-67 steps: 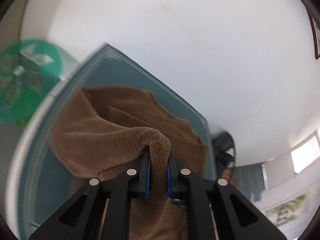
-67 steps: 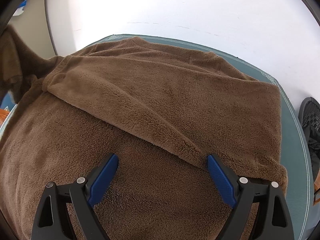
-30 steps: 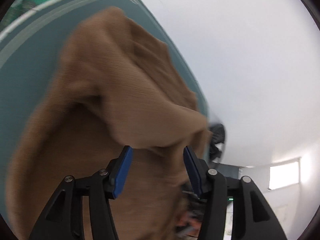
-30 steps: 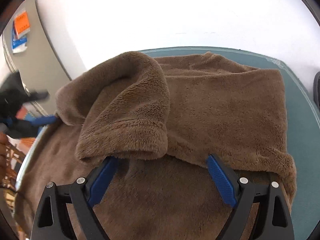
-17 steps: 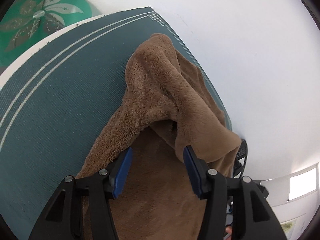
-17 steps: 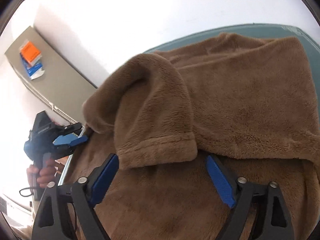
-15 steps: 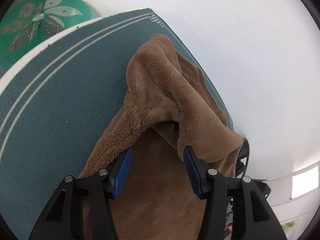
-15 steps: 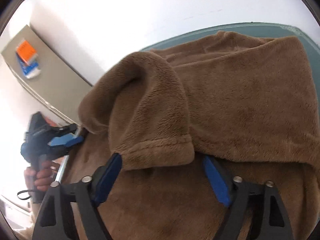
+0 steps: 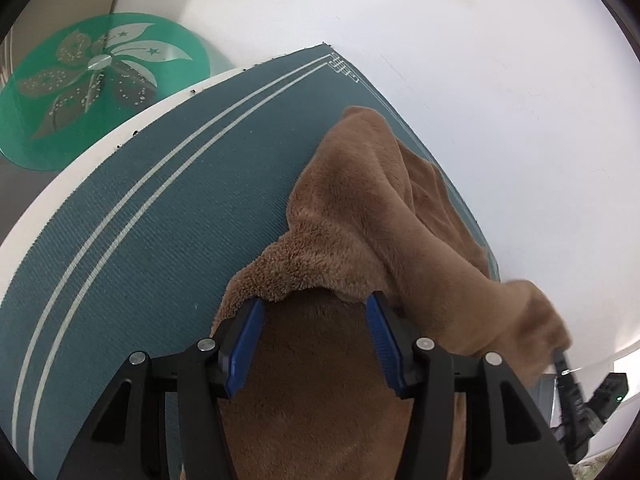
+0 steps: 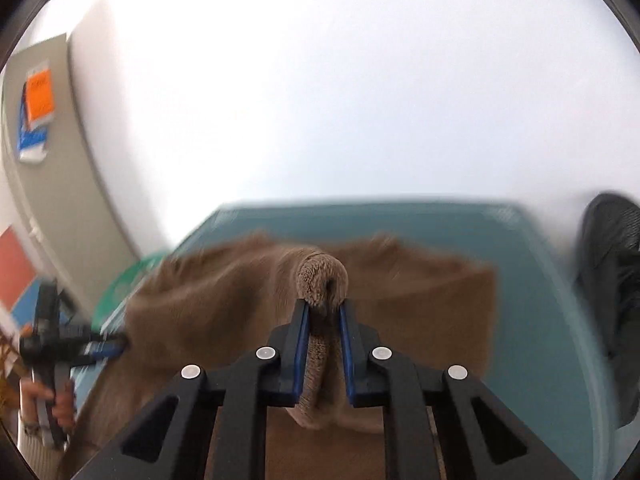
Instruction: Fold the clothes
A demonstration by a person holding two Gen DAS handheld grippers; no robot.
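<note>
On the teal mat [image 9: 120,240], right gripper [image 10: 323,344] jaws closing on fleece garment [image 10: 320,276] fold; left gripper [image 9: 316,340] half-open.

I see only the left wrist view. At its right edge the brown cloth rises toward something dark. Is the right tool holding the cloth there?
Observer: Yes. In the right wrist view a fold of the brown cloth stands between the pads of the right tool, and its jaws are closing on it.
Operator: Is anything beside the mat on that side?
Observer: A dark shoe shows past the right edge of the teal mat.
Operator: How does my left tool look from there?
Observer: The left tool is at the cloth's left edge, held by a hand. Blur hides whether it touches the cloth.
</note>
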